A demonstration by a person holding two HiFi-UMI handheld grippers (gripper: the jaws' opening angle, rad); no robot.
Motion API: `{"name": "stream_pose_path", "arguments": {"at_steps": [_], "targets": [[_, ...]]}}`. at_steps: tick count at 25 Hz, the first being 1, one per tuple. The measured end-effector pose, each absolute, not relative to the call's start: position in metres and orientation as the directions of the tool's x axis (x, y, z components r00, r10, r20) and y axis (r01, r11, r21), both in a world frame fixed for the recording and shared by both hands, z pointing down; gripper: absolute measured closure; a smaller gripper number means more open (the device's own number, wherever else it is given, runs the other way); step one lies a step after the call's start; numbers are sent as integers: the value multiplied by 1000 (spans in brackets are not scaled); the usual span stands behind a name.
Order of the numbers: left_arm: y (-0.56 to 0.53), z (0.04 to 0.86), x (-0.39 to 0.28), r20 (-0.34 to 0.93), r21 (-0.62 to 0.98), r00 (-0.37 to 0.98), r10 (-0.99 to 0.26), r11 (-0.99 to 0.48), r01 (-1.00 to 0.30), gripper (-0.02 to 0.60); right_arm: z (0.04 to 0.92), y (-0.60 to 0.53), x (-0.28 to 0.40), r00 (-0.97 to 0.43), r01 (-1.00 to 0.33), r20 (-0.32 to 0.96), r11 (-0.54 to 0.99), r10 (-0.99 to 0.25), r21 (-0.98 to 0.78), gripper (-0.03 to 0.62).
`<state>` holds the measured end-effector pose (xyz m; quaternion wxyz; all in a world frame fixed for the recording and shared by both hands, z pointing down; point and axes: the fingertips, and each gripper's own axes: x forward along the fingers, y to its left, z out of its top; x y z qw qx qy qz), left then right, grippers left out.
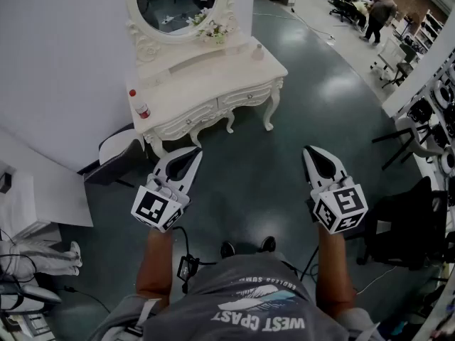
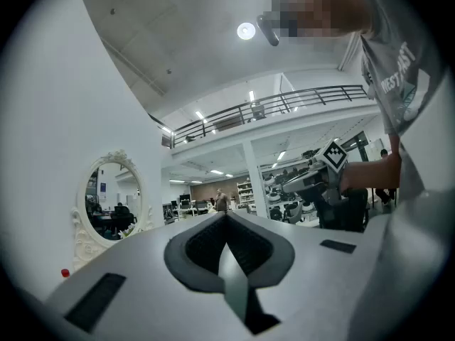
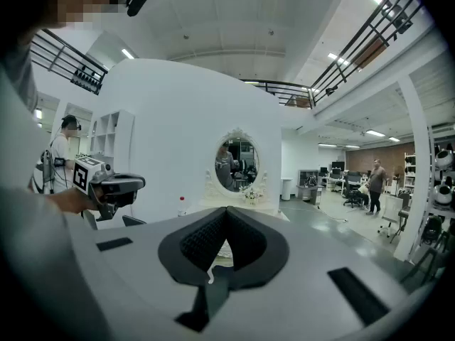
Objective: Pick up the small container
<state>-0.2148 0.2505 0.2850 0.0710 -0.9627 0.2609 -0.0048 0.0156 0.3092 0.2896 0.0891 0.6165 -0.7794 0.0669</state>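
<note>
Left gripper (image 1: 189, 153) and right gripper (image 1: 311, 152), both pinched shut and empty, hang well short of the dressing table (image 1: 213, 84). The small container (image 1: 142, 109), red-capped, stands at the table's left edge; arriving with jaws unopened would likely knock it off the edge

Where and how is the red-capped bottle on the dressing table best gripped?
The red-capped bottle stands upright near the dressing table's front left corner, with nothing close beside it. Probably best: grip level across its body, below the cap, coming from the table's front.
</note>
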Motion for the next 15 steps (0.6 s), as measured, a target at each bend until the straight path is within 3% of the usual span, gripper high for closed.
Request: {"name": "stream_pose_path", "arguments": {"at_steps": [15], "targets": [[235, 294, -223, -30, -118, 877, -480, -869, -480, 566, 289, 290, 4, -229, -973, 206, 228, -951, -28, 568]]}}
